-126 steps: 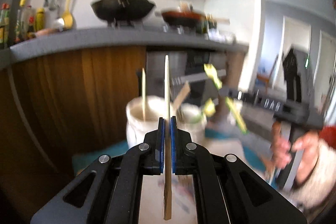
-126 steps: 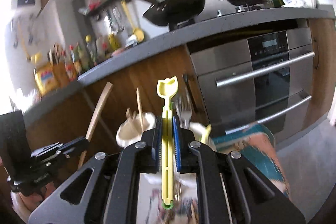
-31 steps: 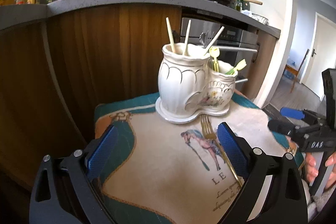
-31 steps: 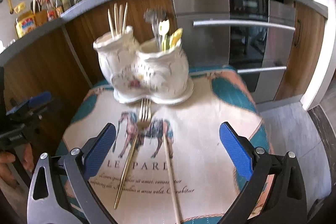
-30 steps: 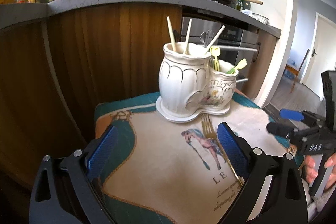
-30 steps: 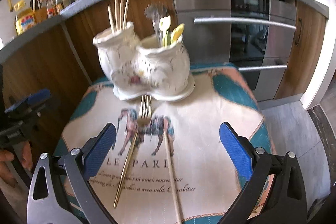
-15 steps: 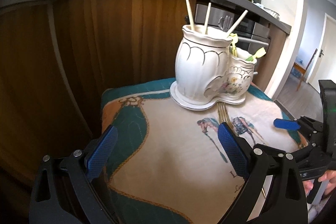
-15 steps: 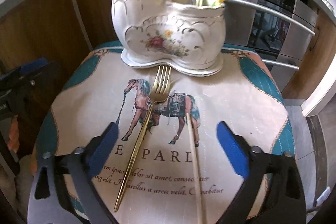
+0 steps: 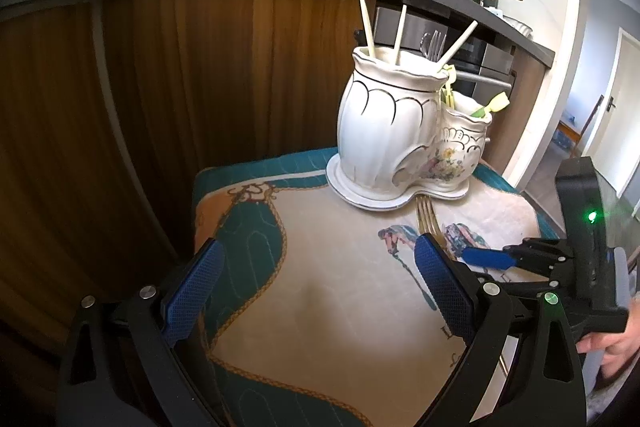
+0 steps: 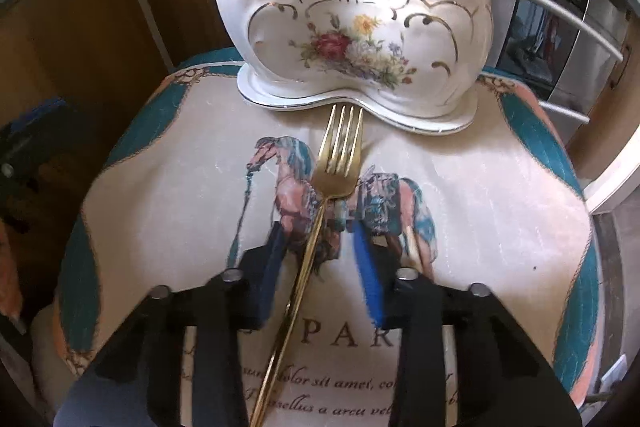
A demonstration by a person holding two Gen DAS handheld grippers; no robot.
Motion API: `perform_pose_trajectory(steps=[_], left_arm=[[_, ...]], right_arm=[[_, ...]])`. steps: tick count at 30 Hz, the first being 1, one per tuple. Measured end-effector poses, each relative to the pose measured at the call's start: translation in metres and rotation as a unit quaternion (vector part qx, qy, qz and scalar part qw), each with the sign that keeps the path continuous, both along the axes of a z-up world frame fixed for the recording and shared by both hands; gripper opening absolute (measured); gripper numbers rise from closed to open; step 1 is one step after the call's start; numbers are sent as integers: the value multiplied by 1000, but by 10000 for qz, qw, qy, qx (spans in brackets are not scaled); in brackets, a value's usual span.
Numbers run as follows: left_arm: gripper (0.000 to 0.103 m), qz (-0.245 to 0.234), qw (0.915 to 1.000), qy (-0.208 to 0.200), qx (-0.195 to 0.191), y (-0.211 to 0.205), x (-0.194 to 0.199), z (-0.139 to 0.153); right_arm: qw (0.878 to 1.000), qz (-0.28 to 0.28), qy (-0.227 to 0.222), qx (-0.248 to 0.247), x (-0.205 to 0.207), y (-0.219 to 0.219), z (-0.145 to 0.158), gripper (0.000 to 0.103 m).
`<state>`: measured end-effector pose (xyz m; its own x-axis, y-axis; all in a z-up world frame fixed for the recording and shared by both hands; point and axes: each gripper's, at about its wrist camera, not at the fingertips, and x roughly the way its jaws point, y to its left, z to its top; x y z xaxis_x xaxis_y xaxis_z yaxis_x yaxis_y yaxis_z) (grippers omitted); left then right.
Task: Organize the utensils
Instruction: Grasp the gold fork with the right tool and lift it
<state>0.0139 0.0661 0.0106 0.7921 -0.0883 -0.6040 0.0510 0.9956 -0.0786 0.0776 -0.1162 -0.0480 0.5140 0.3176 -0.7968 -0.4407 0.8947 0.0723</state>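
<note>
Gold fork [image 10: 320, 211] flat before holder [image 10: 360, 27]

fork [image 10: 335, 169] handle end off-frame

A small tabletop carried everything, covered by a printed cloth [image 10: 500, 211] with a cream middle, teal and orange borders, a horse picture and lettering. At the far side of the cloth stood a white ceramic utensil holder [image 10: 352, 27] on its own flat base, a tall pot joined to a lower one, painted with flowers and gold lines. A gold fork [image 10: 320, 203] lay flat on the cloth, tines just at the holder's base, handle running toward the near edge. Just right of it lay a pale wooden chopstick [image 10: 412, 245], mostly hidden
</note>
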Motion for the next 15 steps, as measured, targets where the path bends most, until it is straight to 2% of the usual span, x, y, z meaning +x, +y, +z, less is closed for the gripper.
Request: perform_pose_trajectory(steps=[1,4,6,9,15], left_arm=[[95,1,10000,-4,-13,1,0,0],[95,21,10000,0,-36,1,0,0],[95,0,10000,26,-74,0,0,0],[95,-37,10000,34,-38,-3,-1,-1],[95,-155,9998,88,6,-11,-1,-3]], right_arm=[[10000,3,-25,-13,0,0,0,20],[10000,69,18,38,-2,2,-1,11],[9999,67,67,128,-3,1,0,10],[9982,94,250,536,-6,-10,3,6],[9953,20,167,953,-21,-45,24,6]])
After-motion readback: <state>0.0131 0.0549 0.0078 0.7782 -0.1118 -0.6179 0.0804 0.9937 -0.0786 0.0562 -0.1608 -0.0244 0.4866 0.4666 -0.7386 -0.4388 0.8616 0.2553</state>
